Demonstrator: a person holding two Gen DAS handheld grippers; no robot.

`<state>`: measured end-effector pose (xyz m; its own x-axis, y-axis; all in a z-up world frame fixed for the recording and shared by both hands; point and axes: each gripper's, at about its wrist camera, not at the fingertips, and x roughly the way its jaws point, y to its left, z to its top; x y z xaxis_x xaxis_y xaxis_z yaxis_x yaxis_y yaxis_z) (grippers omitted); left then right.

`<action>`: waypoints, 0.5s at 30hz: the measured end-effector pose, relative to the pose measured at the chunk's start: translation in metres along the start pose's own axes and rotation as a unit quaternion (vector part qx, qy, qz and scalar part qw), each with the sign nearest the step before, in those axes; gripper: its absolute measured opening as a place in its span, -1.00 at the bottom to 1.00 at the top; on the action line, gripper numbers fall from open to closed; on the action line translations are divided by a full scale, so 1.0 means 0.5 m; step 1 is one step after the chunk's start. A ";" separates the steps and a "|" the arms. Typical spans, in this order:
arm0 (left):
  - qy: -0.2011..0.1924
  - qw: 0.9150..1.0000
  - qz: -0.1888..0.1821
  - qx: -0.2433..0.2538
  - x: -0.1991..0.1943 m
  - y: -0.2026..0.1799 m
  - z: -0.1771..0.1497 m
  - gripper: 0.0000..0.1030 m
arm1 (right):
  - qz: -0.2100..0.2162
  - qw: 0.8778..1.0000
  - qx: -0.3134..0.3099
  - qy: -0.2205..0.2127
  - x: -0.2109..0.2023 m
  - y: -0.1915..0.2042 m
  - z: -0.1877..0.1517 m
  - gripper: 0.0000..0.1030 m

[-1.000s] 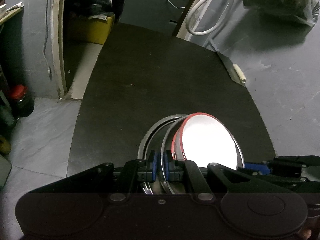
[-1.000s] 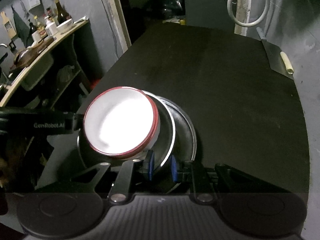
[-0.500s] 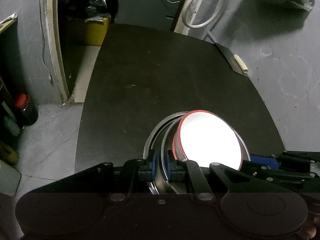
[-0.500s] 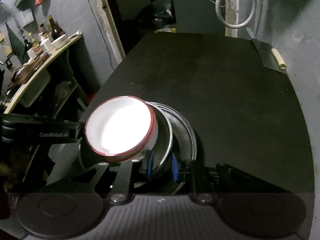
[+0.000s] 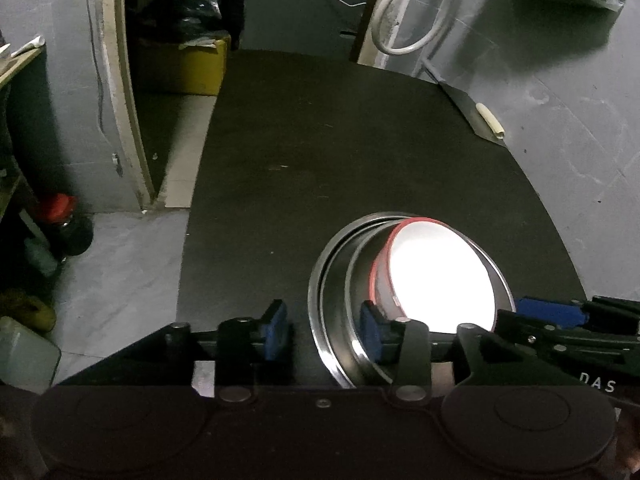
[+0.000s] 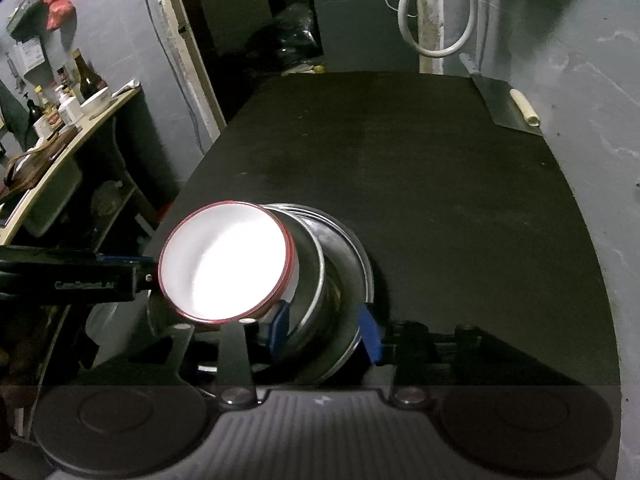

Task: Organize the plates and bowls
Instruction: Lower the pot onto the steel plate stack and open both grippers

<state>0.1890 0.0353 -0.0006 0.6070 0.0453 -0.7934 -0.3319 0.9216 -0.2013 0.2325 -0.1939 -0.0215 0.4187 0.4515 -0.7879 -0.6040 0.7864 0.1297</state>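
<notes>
Near rim of steel plates [image 5: 332, 320] behind hand-held gripper body.

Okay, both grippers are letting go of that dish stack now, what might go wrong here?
The white bowl sits off-centre in the steel plates, so it may shift. The left gripper and right gripper, both opening, straddle the plate rims; pulling away could snag them. The stack sits near the table edge.

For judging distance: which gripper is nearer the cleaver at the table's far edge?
Right. The right gripper is on the plate stack's cleaver side, the left gripper opposite; both jaws are opening around plate rims.
</notes>
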 end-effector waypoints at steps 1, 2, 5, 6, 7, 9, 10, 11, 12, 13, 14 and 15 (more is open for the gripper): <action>-0.001 1.000 0.002 0.000 -0.002 0.001 -0.002 0.00 | -0.002 1.000 0.001 -0.001 -0.003 0.000 -0.001 -0.08; -0.002 1.000 0.003 0.000 -0.005 0.001 -0.002 0.12 | -0.003 1.000 0.001 -0.003 -0.006 0.001 -0.003 -0.03; -0.007 1.000 0.007 0.001 -0.014 0.001 -0.004 0.31 | -0.007 1.000 0.003 -0.005 -0.014 0.004 -0.010 0.12; -0.007 1.000 0.010 0.002 -0.017 0.000 -0.005 0.35 | -0.006 1.000 0.003 -0.005 -0.016 0.005 -0.013 0.16; -0.008 1.000 0.013 0.003 -0.020 0.000 -0.006 0.43 | -0.006 1.000 0.003 -0.005 -0.019 0.008 -0.017 0.21; -0.011 1.000 0.018 0.005 -0.028 0.001 -0.007 0.54 | -0.006 1.000 0.003 -0.007 -0.025 0.013 -0.021 0.25; -0.014 1.000 0.019 0.006 -0.032 0.002 -0.009 0.65 | -0.007 1.000 0.003 -0.008 -0.027 0.015 -0.023 0.31; -0.017 1.000 0.019 0.007 -0.038 0.003 -0.012 0.73 | -0.008 1.000 0.003 -0.010 -0.031 0.018 -0.025 0.37; -0.022 1.000 0.020 0.008 -0.045 0.005 -0.014 0.76 | -0.010 1.000 0.004 -0.012 -0.035 0.020 -0.027 0.39; -0.026 0.999 0.020 0.010 -0.050 0.005 -0.016 0.81 | -0.012 1.000 0.006 -0.013 -0.038 0.023 -0.030 0.42; -0.028 0.999 0.020 0.012 -0.055 0.007 -0.020 0.85 | -0.012 1.000 0.008 -0.014 -0.041 0.024 -0.033 0.47; -0.029 0.999 0.020 0.014 -0.060 0.008 -0.022 0.85 | -0.013 1.000 0.011 -0.015 -0.045 0.025 -0.037 0.50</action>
<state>0.1616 0.0331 0.0158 0.6344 0.1043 -0.7660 -0.3367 0.9292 -0.1523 0.2028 -0.2019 -0.0135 0.4545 0.4431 -0.7727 -0.5778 0.8069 0.1228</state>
